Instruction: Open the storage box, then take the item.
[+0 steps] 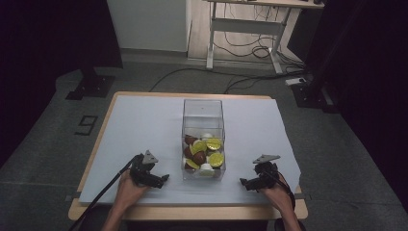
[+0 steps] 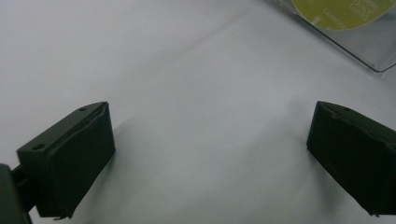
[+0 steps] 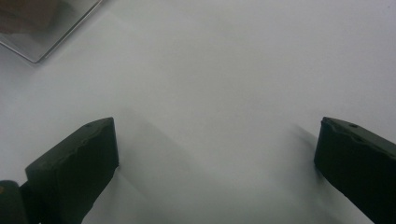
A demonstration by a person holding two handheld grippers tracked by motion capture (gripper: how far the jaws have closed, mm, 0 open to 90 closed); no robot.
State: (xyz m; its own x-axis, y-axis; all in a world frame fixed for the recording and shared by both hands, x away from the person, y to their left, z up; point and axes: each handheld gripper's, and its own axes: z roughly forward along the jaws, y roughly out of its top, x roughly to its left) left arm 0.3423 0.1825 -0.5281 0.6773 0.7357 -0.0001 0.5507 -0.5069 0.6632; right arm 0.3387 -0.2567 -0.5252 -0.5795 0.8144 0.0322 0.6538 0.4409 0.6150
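Note:
A clear plastic box (image 1: 203, 111) stands in the middle of the white sheet (image 1: 144, 125). In its near half lie several coffee capsules, brown ones (image 1: 198, 157) and ones with yellow-green lids (image 1: 216, 159). My left gripper (image 1: 161, 180) rests on the sheet left of the box, held by a hand, its jaws wide apart over bare sheet (image 2: 210, 149). A corner of the box (image 2: 373, 56) with a yellow-green lid (image 2: 341, 11) shows at the left gripper view's top right. My right gripper (image 1: 244, 182) sits right of the box, open, with nothing between its fingers (image 3: 74, 172).
The sheet covers a wooden table (image 1: 96, 144) whose front edge runs just below both hands. On the floor beyond stand a desk frame (image 1: 245, 29) with loose cables (image 1: 250, 48) and a black stand base (image 1: 91, 86).

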